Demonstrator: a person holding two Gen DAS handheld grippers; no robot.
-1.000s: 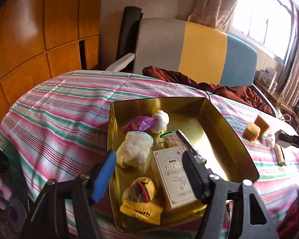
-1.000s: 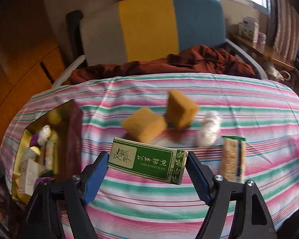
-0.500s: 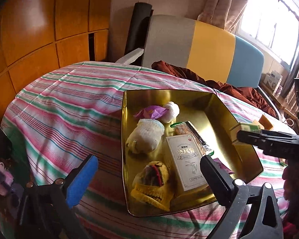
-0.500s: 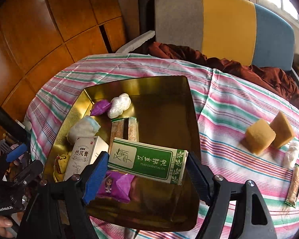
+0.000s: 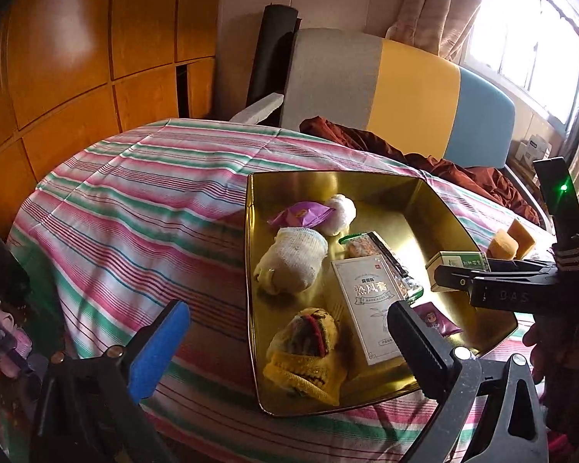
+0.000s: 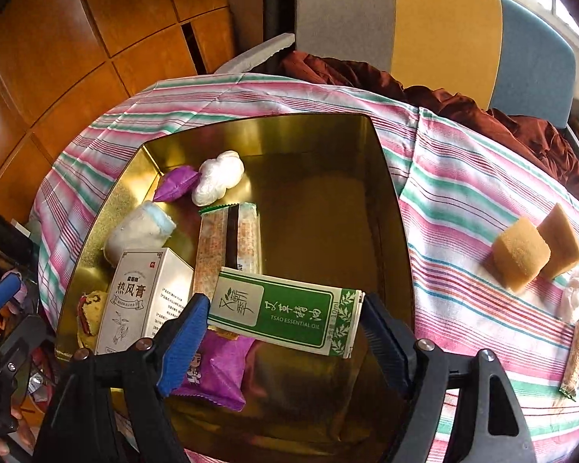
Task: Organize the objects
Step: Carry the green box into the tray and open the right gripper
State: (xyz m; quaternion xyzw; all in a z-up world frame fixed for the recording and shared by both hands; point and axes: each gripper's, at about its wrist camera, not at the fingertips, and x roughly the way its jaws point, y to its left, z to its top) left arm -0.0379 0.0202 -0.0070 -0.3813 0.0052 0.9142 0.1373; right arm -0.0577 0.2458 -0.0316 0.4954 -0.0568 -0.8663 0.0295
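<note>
- The right gripper (image 6: pixel 285 332) is hanging over the near part of the gold tray (image 6: pixel 397 208), and its jaws are spreading apart at this moment.
- A green box (image 6: pixel 285 314) is sitting between those jaws above the tray floor; a slim gap is showing beside the black finger, and whether the blue pad is touching it cannot be told.
- The left gripper (image 5: pixel 285 347) is hovering at the tray's near left corner with its jaws spread as wide as they go and nothing between them.
- Inside the tray, a white box (image 6: pixel 143 301) is lying next to a long snack bar (image 6: pixel 227 243), with a purple packet (image 6: pixel 216 366) beneath the green box.
- A white sock (image 5: pixel 289 266), a yellow knitted piece (image 5: pixel 305 359), a small purple wrapper (image 5: pixel 301 212) and a white cotton ball (image 5: pixel 341 214) are also resting in the tray.
- The tray is standing on a striped tablecloth (image 6: pixel 463 200).
- To the right on the cloth, two sponge blocks (image 6: pixel 536 247) are sitting side by side, touching, well apart from the tray.
- Near them, a white wad (image 6: pixel 575 297) and another thin snack bar (image 6: pixel 577 355) are lying by the table's edge.
</note>
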